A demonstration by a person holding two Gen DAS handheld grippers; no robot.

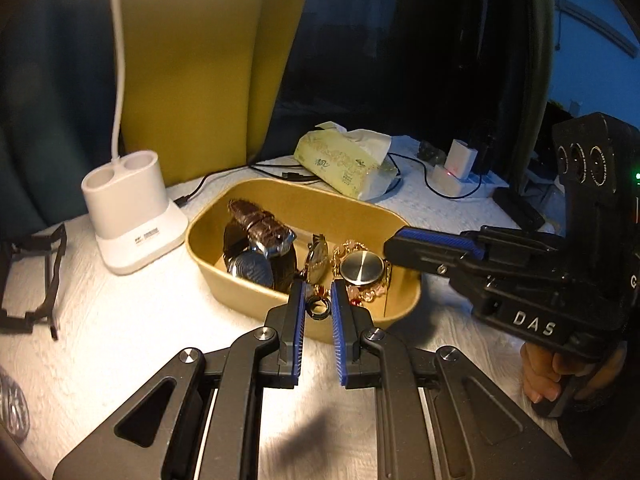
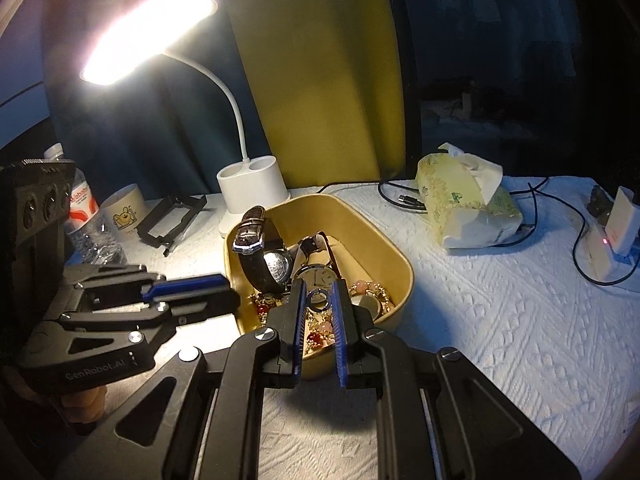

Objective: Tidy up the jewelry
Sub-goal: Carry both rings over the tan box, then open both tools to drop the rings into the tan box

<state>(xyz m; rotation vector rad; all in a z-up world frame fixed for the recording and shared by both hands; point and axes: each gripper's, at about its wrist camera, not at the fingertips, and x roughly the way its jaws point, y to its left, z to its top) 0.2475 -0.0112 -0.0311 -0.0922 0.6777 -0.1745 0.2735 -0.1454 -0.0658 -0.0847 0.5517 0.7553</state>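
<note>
A tan oval tray (image 1: pixel 256 288) (image 2: pixel 400 268) on the white cloth holds several watches, a brown-strap watch (image 1: pixel 262 226) (image 2: pixel 250 232), a round gold-cased watch (image 1: pixel 362 267) and beaded bracelets (image 2: pixel 316 336). My left gripper (image 1: pixel 318 294) is shut on a dark ring (image 1: pixel 318 307) at the tray's near rim. My right gripper (image 2: pixel 319 292) is shut on a silver ring (image 2: pixel 319 299) over the tray's contents. In the left wrist view the right gripper (image 1: pixel 404 246) reaches in from the right over the tray's rim. In the right wrist view the left gripper (image 2: pixel 224 292) comes in from the left.
A white desk lamp base (image 1: pixel 128 208) (image 2: pixel 254 184) stands left of the tray. A tissue pack (image 1: pixel 348 160) (image 2: pixel 468 208), cables and a white charger (image 1: pixel 456 164) (image 2: pixel 616 232) lie behind. A black frame (image 1: pixel 36 276) (image 2: pixel 168 216), a cup (image 2: pixel 124 208) and a water bottle (image 2: pixel 86 216) sit at the left.
</note>
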